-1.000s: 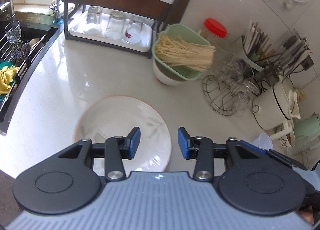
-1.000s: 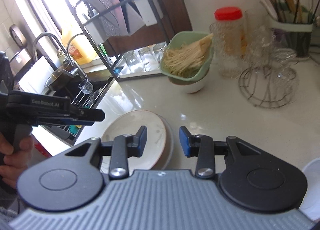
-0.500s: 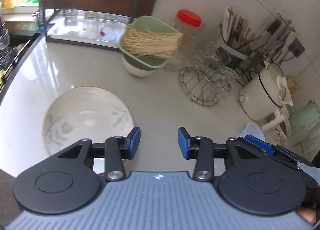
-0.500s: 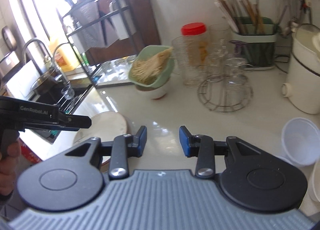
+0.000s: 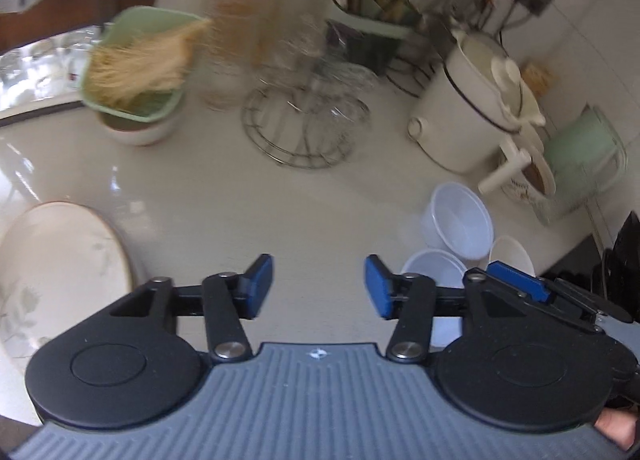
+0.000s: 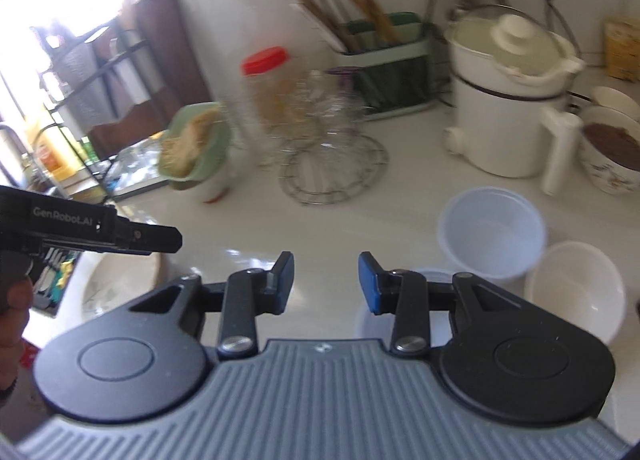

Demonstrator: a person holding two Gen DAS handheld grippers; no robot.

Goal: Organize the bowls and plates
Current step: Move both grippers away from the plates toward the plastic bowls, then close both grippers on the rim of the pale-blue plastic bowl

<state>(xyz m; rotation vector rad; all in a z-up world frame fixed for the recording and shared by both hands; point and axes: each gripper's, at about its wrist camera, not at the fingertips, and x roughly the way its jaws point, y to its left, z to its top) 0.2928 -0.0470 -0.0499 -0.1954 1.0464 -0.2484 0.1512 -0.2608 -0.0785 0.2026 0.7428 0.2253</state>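
Note:
A floral plate [image 5: 52, 268] lies on the pale counter at the left edge of the left wrist view. Three white plastic bowls [image 5: 460, 220] cluster on the right. My left gripper [image 5: 318, 288] hovers over bare counter between plate and bowls, its jaws opening with nothing between them. In the right wrist view my right gripper [image 6: 326, 284] stands open and empty just left of the bowls [image 6: 492, 236], one of which [image 6: 372, 324] lies partly under its right finger. The plate [image 6: 120, 284] shows at lower left, below a finger of the left gripper [image 6: 160, 238].
Along the back stand a green basket of noodles on a white bowl [image 5: 136, 72], a red-lidded jar [image 5: 242, 32], a wire rack with glasses [image 5: 308, 116] and a white pot [image 5: 468, 100]. A green kettle [image 5: 584, 164] and a bowl of brown contents [image 6: 612, 152] sit right.
Both grippers have swept right across the counter. The plate slid to the left edge and the white bowls came into view. The left jaws have widened.

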